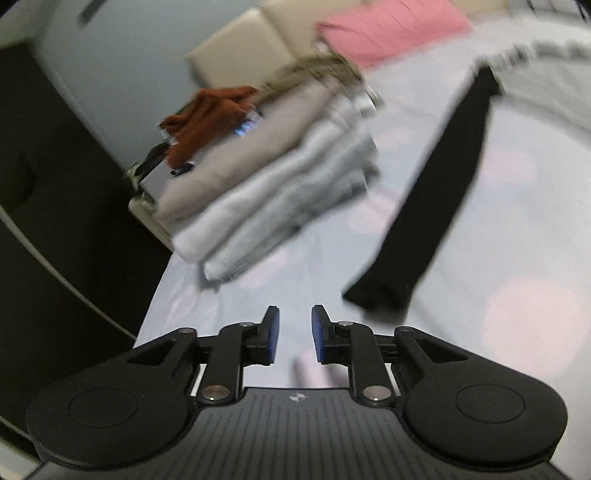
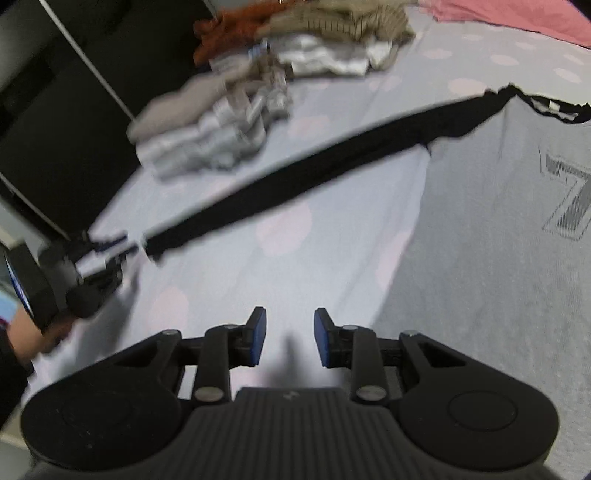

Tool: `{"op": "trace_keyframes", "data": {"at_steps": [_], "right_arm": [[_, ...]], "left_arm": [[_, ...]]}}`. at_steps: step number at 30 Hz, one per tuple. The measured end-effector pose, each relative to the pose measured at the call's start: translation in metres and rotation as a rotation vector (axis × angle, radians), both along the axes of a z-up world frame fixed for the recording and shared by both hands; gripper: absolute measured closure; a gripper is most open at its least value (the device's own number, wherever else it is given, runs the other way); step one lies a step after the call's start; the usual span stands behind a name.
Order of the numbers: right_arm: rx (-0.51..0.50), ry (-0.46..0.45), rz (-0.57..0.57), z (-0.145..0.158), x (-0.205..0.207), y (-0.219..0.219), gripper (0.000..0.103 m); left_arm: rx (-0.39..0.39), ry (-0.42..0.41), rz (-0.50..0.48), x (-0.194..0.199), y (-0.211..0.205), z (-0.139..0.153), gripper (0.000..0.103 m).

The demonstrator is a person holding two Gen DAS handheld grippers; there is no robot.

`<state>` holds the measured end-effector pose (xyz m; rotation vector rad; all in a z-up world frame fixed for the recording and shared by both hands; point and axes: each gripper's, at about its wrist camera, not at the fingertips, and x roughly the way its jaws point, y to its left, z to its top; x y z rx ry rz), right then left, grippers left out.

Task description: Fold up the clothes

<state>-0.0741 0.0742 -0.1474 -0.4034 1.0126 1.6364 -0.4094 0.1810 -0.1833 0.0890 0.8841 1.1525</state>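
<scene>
A grey shirt (image 2: 498,221) with a large printed number and a black collar lies flat on the bed. Its long black sleeve (image 2: 314,177) stretches out straight toward the left. In the left wrist view that sleeve (image 1: 432,206) ends in a cuff just ahead and right of my left gripper (image 1: 295,334). This gripper is open, with only sheet between its blue pads. Seen from the right wrist, the left gripper (image 2: 110,251) sits just beside the cuff, apart from it. My right gripper (image 2: 290,336) is open over bare sheet, just left of the shirt's hem.
A stack of folded grey and beige clothes (image 1: 277,173) sits near the bed's left edge, with a rust garment (image 1: 207,118) behind it. Loose clothes (image 2: 332,37) lie further back. Pink pillow (image 1: 388,29) and beige pillow (image 1: 240,51) are at the head. A hand (image 2: 26,339) holds the left gripper.
</scene>
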Motion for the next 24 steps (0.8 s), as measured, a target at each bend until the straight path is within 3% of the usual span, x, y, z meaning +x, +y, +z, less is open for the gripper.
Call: {"op": "trace_keyframes", "data": {"at_steps": [2, 6, 9, 12, 14, 18, 21, 24], "right_arm": [[0.046, 0.02, -0.035, 0.008, 0.008, -0.004, 0.071], [0.119, -0.095, -0.142, 0.015, 0.049, -0.03, 0.071], [0.137, -0.193, -0.242, 0.015, 0.097, -0.053, 0.068], [0.123, -0.249, -0.402, 0.012, 0.157, -0.078, 0.067], [0.106, -0.239, -0.565, 0.009, 0.198, -0.096, 0.066], [0.15, -0.13, -0.783, -0.002, 0.246, -0.118, 0.065], [0.19, -0.087, -0.793, -0.023, 0.259, -0.118, 0.065], [0.205, -0.04, -0.815, -0.048, 0.275, -0.111, 0.065]], "left_arm": [[-0.014, -0.053, -0.039, 0.021, -0.004, 0.019, 0.082], [-0.031, -0.15, -0.145, 0.091, -0.012, 0.046, 0.054], [-0.072, -0.253, -0.222, 0.158, -0.018, 0.06, 0.054], [-0.163, -0.347, -0.268, 0.225, -0.02, 0.061, 0.054], [-0.208, -0.373, -0.289, 0.275, -0.021, 0.06, 0.054], [-0.213, -0.375, -0.283, 0.363, -0.008, 0.055, 0.054], [-0.216, -0.357, -0.242, 0.42, 0.014, 0.049, 0.054], [-0.233, -0.264, -0.195, 0.472, 0.042, 0.045, 0.054]]}}
